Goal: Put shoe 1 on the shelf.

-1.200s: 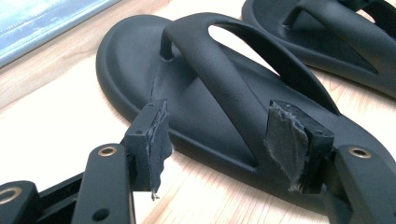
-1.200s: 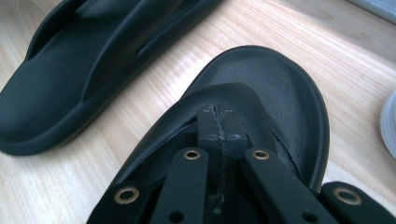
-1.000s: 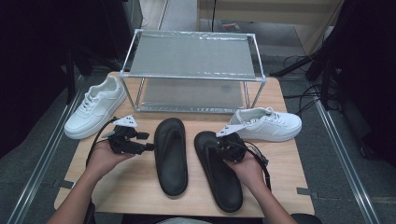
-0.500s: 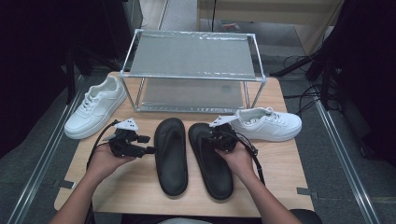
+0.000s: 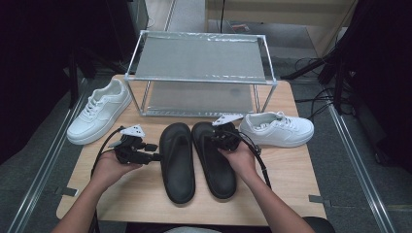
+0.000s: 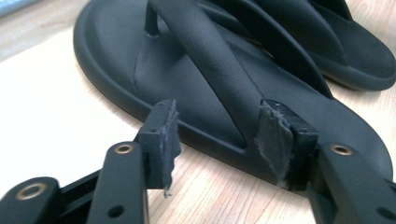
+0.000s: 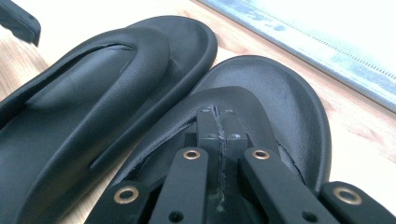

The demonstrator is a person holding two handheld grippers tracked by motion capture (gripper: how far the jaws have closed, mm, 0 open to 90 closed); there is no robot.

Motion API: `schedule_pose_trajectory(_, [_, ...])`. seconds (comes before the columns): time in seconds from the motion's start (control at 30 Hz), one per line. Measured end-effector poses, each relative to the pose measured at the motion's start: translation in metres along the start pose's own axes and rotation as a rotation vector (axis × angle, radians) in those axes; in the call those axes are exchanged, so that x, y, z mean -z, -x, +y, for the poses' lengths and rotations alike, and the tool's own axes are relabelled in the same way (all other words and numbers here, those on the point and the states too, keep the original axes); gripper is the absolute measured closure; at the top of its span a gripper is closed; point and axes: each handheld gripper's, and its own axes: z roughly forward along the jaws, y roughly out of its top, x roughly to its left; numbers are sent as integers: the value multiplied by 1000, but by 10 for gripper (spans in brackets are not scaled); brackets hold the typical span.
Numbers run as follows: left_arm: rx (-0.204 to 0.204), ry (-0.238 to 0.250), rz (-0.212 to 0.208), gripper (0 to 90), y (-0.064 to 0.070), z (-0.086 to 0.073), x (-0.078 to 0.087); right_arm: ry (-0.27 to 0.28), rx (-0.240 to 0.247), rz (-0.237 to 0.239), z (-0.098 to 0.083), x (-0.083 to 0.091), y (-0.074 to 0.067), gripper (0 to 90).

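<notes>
Two black flip-flops lie side by side mid-table: the left one (image 5: 177, 162) (image 6: 140, 70) and the right one (image 5: 214, 162) (image 7: 289, 107). My left gripper (image 5: 154, 152) (image 6: 222, 135) points at the left flip-flop's outer edge. It is open; its jaws have just been closing, with the lower end of the strap (image 6: 210, 70) between the pads, which do not press on it. My right gripper (image 5: 219, 138) (image 7: 218, 122) sits over the toe end of the right flip-flop, shut on its strap (image 7: 233, 100).
A white sneaker (image 5: 99, 116) lies at the left of the wooden table (image 5: 286, 189), another white sneaker (image 5: 277, 130) at the right. A two-level metal shoe rack (image 5: 201, 73) stands at the back, just beyond the flip-flops.
The right hand and the right flip-flop have slid left, so it now lies straight and close beside the left one. The left gripper's jaws have narrowed; that hand stayed put.
</notes>
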Motion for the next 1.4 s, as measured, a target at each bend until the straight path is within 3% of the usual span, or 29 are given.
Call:
schedule_pose_trajectory(0.1, [21,-14,4,639,-6,-2,-3,20,14,-14,1,8,0,900])
schedule_pose_trajectory(0.17, [29,-23,16,699,-10,-2,-5,36,-7,-6,1,16,3,900])
schedule_pose_trajectory(0.3, [59,-42,-4,741,-14,-3,-8,51,-12,-1,-3,37,6,900])
schedule_pose_trajectory(0.43, [7,-45,-13,841,-13,-2,-10,51,-2,-7,-12,55,4,900])
schedule_pose_trajectory(0.6, [7,-37,-12,841,-21,0,-14,41,3,-24,-20,66,-2,900])
schedule_pose_trajectory(0.73, [-9,-35,5,842,-25,4,-15,-7,-22,-42,-27,63,3,900])
schedule_pose_trajectory(1.03, [-22,-85,-11,847,-34,2,-22,-62,-38,-73,-37,57,9,900])
schedule_pose_trajectory(1.13, [-29,-82,-7,851,-35,2,-22,-60,-47,-74,-37,56,9,900])
schedule_pose_trajectory(1.27, [-5,-73,-36,843,-39,0,-23,-60,-59,-72,-37,55,9,900])
schedule_pose_trajectory(1.4, [-10,-79,-43,849,-38,1,-23,-62,-58,-71,-37,55,8,900])
